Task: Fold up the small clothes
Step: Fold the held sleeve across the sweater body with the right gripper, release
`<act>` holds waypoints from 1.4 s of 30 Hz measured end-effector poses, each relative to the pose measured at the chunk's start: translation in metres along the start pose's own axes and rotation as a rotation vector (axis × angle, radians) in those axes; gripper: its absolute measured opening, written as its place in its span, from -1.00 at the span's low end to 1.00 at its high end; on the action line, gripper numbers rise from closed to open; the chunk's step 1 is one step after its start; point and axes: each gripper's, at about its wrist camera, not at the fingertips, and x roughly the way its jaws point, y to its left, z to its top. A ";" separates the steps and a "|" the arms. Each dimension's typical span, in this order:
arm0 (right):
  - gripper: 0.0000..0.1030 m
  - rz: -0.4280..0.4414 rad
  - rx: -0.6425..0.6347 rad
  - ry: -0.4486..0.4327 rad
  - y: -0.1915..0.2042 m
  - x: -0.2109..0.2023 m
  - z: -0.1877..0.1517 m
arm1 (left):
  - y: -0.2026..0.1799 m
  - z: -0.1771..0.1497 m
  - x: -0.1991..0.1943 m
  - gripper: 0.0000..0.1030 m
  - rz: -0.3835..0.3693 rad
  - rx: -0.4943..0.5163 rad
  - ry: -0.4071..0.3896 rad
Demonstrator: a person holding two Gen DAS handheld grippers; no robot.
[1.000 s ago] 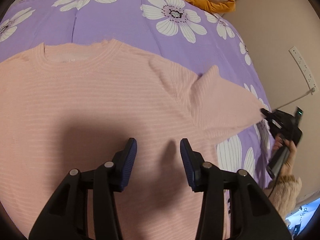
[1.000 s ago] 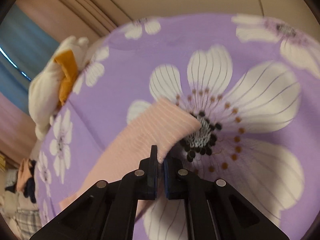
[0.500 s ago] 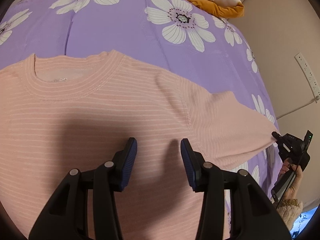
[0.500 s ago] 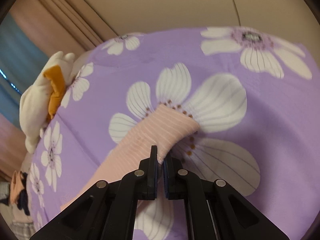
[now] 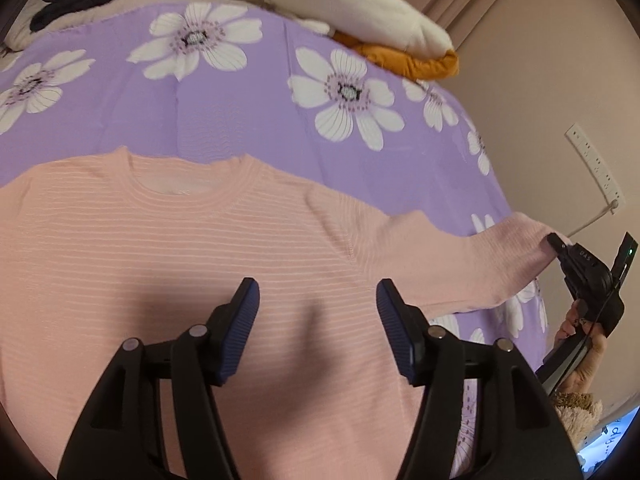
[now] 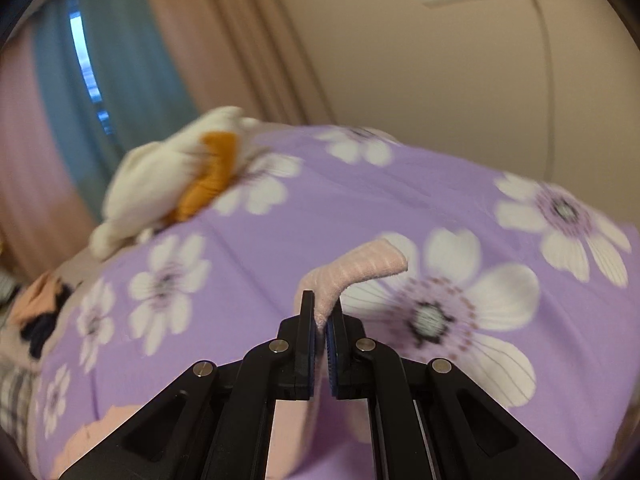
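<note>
A pink ribbed sweater (image 5: 200, 264) lies front-up across a purple flowered bedspread (image 5: 248, 92), filling the centre and left of the left-wrist frame, its collar toward the top. At the right edge of that frame the right tool (image 5: 557, 242) is clamped on the sleeve cuff (image 6: 360, 270), lifting it clear of the bed; the right-wrist view shows the knit pinched between the narrow jaws at lower centre, the free end drooping to the right. The left tool (image 5: 316, 320) hangs over the sweater's chest at lower centre, its jaws opening, nothing between them. The garment looks light, soft and limp, likely to sag and stretch wherever it is unsupported. The thicker edges, cuff, shoulder seam and hem, look like the surest places to pinch. A white and orange plush toy (image 5: 340, 4) lies at the upper right.
</note>
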 end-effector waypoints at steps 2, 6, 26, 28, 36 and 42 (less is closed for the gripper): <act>-0.89 0.054 -0.026 -0.003 0.015 -0.006 0.000 | 0.003 -0.003 -0.009 0.22 0.001 -0.006 -0.013; -0.89 0.196 -0.092 0.018 0.052 -0.013 -0.008 | 0.013 -0.008 -0.028 0.24 0.026 -0.016 -0.057; -0.88 0.420 -0.514 0.436 0.207 0.009 -0.133 | 0.065 -0.031 -0.069 0.28 0.095 -0.136 -0.124; -0.88 0.422 -0.543 0.498 0.212 0.014 -0.149 | 0.066 -0.032 -0.070 0.28 0.097 -0.138 -0.121; -0.56 0.443 -0.543 0.676 0.214 0.027 -0.173 | 0.073 -0.036 -0.067 0.31 0.100 -0.148 -0.097; 0.20 0.534 -0.465 0.584 0.197 -0.001 -0.140 | 0.069 -0.037 -0.062 0.36 0.072 -0.145 -0.083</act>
